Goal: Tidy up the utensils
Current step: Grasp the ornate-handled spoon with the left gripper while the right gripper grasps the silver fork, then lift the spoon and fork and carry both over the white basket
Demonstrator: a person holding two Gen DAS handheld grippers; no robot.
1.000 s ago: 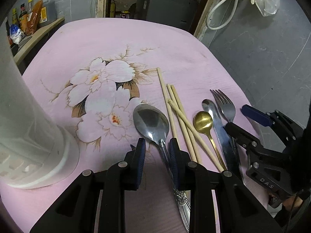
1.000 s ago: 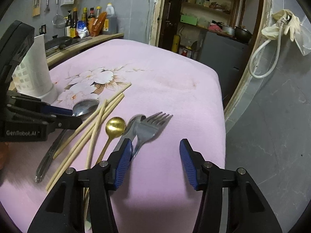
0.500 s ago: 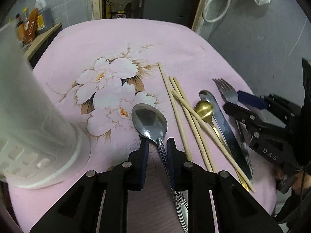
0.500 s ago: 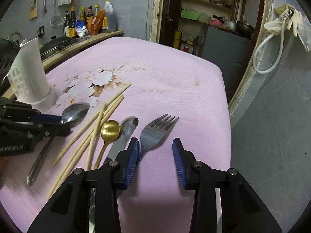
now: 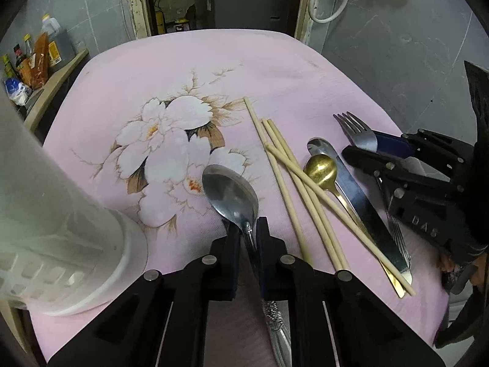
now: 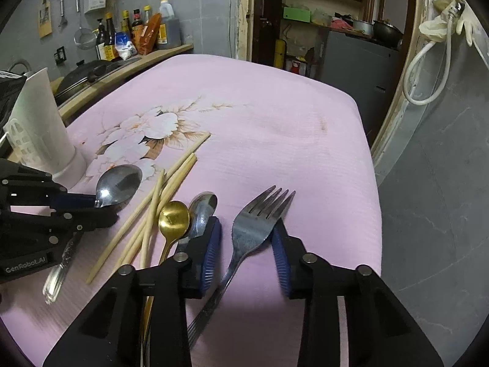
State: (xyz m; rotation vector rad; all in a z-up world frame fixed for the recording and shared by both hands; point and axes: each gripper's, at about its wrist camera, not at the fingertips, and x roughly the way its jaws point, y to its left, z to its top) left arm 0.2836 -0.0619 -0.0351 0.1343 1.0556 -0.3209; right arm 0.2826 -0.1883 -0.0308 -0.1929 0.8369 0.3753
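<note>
My left gripper [image 5: 248, 229] is shut on the neck of the large silver spoon [image 5: 230, 192], which lies on the pink flowered cloth [image 5: 275, 70]. My right gripper [image 6: 246, 229] is open, its blue pads either side of the silver fork [image 6: 253, 229]; the right pad touches the fork's edge. Between spoon and fork lie several wooden chopsticks [image 5: 293, 180], a small gold spoon [image 5: 321, 168] and a silver knife [image 5: 351, 189]. The white perforated utensil holder [image 5: 55, 229] stands at the left. The left gripper [image 6: 91, 205] and spoon [image 6: 119, 183] also show in the right wrist view.
The table's right edge [image 6: 371, 183] drops to a grey tiled floor. A counter with bottles [image 6: 137, 36] stands beyond the far left. A doorway with shelves [image 6: 321, 15] is behind the table.
My left gripper closed onto the silver spoon's neck. My right gripper moved forward around the fork and narrowed its opening.
</note>
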